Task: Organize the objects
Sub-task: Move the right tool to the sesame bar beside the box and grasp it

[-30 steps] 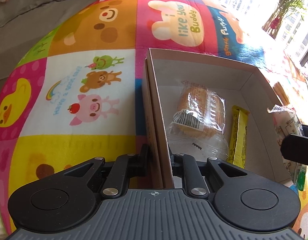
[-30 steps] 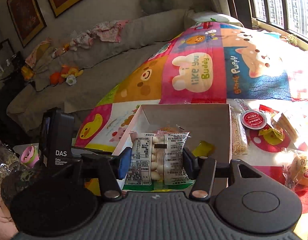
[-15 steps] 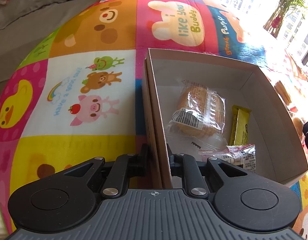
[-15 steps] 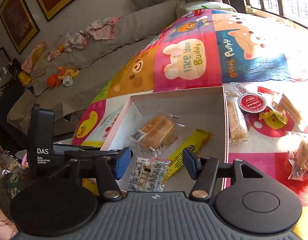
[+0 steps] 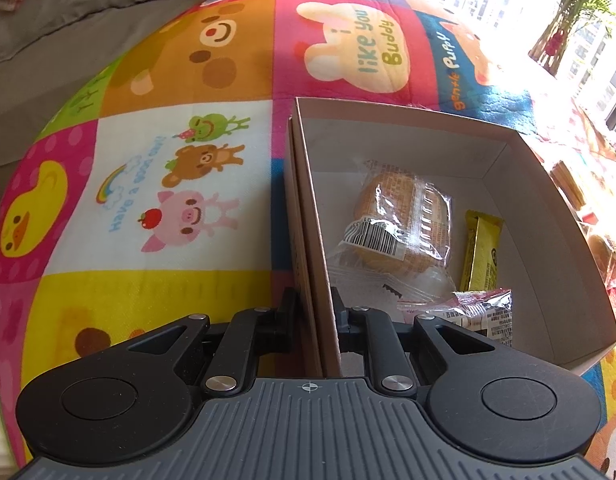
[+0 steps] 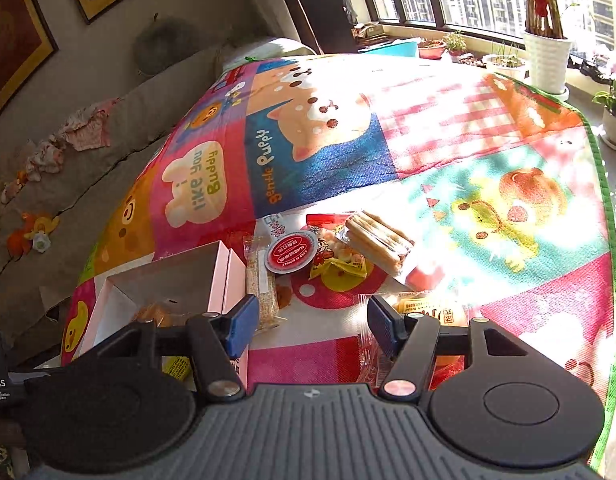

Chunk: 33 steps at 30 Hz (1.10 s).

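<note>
The left claw [image 5: 313,312] is clenched on the near wall of the box [image 5: 507,140]. The right claw [image 6: 308,326], jaws just widening and empty, faces the wrapped bun [image 6: 423,312] at the mat's [image 6: 487,152] near edge: light, squashy, slippery wrapper; best pinched gently across its middle.

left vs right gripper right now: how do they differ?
1. The left gripper is shut on the box wall; the right gripper stands open, its jaws having just been opening, with nothing between them.
2. The left gripper sits at the box; the right gripper is past the box's side, over the loose snacks on the mat, a wrapped bun just ahead.
3. The left gripper's pads look black; the right gripper's pads are blue.

Both are the same black two-finger design.
</note>
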{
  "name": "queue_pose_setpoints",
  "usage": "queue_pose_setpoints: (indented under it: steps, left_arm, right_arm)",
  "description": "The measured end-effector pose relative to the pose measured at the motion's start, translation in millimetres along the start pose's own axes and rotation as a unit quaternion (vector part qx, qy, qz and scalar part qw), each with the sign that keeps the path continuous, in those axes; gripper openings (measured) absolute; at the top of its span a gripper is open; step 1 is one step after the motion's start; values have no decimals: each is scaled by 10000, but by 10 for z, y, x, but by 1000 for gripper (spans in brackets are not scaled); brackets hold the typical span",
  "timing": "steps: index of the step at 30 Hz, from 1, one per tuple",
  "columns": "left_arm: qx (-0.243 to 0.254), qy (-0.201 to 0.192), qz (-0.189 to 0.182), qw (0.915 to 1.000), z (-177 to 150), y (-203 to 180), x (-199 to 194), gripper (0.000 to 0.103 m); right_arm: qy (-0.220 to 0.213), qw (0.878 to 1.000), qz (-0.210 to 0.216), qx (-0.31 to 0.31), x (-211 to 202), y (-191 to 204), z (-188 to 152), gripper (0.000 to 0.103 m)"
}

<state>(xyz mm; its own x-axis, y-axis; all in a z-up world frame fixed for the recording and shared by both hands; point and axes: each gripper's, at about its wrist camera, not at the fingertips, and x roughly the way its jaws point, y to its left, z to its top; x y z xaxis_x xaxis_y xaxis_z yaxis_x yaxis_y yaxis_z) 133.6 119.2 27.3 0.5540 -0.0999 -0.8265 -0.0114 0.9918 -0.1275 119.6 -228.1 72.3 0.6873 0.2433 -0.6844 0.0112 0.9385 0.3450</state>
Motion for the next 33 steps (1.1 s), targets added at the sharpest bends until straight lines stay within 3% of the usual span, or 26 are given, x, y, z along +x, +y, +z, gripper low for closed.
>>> queue_pose_setpoints:
  steps: [3, 6, 7, 12, 17, 20, 24, 28, 31, 32, 33]
  left_arm:
    - [22, 16, 13, 10000, 15, -3, -4, 17]
    - [30, 22, 10, 10000, 18, 2, -5, 17]
    - [34, 27, 9, 10000, 21, 4, -5, 17]
    - [17, 35, -34, 10000, 17, 26, 0, 17]
    - [1, 60, -15, 10000, 30, 14, 9, 17]
    - [43, 32, 2, 10000, 16, 5, 6, 17]
    - [16, 22, -23, 10000, 17, 12, 6, 17]
    - [62, -1, -20, 10000, 8, 4, 7, 17]
    - [62, -5, -16, 10000, 8, 3, 7, 17]
    - [64, -10, -14, 10000, 6, 4, 7, 17]
    - [65, -20, -14, 10000, 4, 1, 4, 17]
  right_arm:
    - [142, 9997, 153, 98, 251, 84, 149, 59]
    - [298, 9991, 285, -37, 596, 246, 333, 33]
    - [291, 9992, 207, -163, 701, 306, 383, 30]
    - [373, 9929, -347, -1078, 1399, 577, 609, 32]
    - [411, 9928, -369, -1066, 1916, 639, 755, 34]
    - [755, 9905, -285, -1112, 2161, 650, 787, 34]
    - [969, 9790, -417, -1743, 2147, 723, 663, 28]
    - [1058, 9771, -618, -1740, 1960, 549, 630, 23]
    - [800, 9642, -1387, -2115, 1814, 515, 596, 24]
    - [707, 9626, -1451, -2175, 1757, 511, 596, 25]
    - [722, 9688, -1240, -2021, 1699, 478, 625, 27]
